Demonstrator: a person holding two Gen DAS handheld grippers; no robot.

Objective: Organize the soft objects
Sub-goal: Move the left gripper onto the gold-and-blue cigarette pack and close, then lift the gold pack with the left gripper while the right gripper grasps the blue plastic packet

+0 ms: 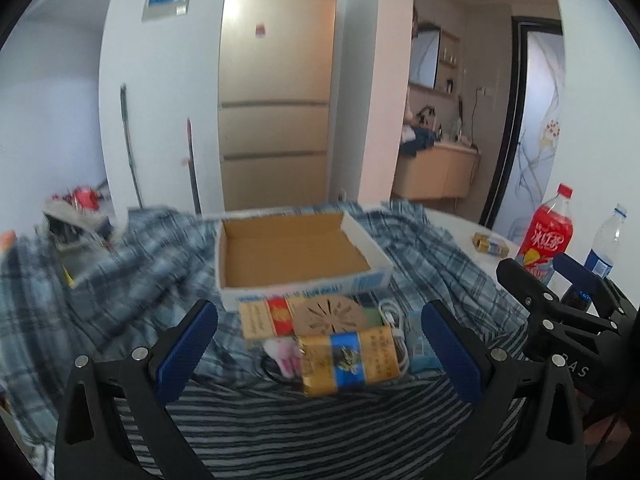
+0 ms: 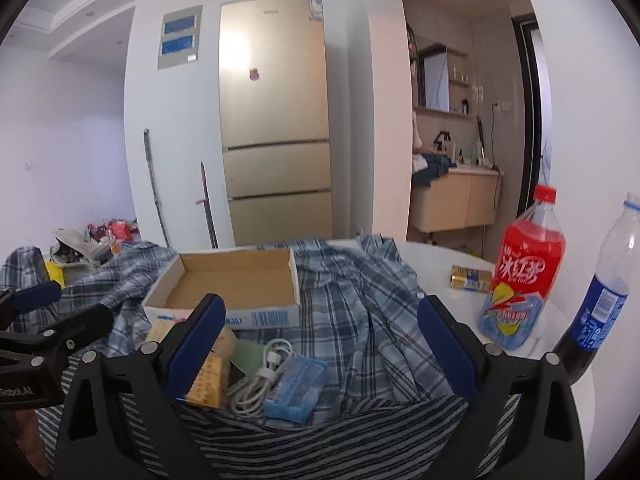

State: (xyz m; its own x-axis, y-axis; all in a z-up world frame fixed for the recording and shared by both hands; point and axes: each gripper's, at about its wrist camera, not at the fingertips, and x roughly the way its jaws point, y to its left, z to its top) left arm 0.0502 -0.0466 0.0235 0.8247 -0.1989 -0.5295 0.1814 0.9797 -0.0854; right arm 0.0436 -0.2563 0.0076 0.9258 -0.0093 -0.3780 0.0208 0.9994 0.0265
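A blue plaid shirt (image 1: pixel 436 264) (image 2: pixel 360 300) lies spread over the table. A striped cloth (image 1: pixel 320 432) (image 2: pixel 320 448) lies at the near edge. On them sit a gold and blue packet (image 1: pixel 348 360), a red and cream packet (image 1: pixel 266 318), a round tan disc (image 1: pixel 330 312), a coiled white cable (image 2: pixel 260 380) and a blue tissue pack (image 2: pixel 296 384). An empty open cardboard box (image 1: pixel 296 256) (image 2: pixel 232 280) stands behind them. My left gripper (image 1: pixel 320 356) is open above the packets. My right gripper (image 2: pixel 320 352) is open above the shirt, holding nothing.
A red drink bottle (image 2: pixel 524 272) and a blue-labelled water bottle (image 2: pixel 604 300) stand at the right on the white table (image 2: pixel 440 256). A small gold packet (image 2: pixel 470 278) lies near them. A fridge (image 2: pixel 276 140) stands behind. Clutter sits at the far left (image 2: pixel 88 244).
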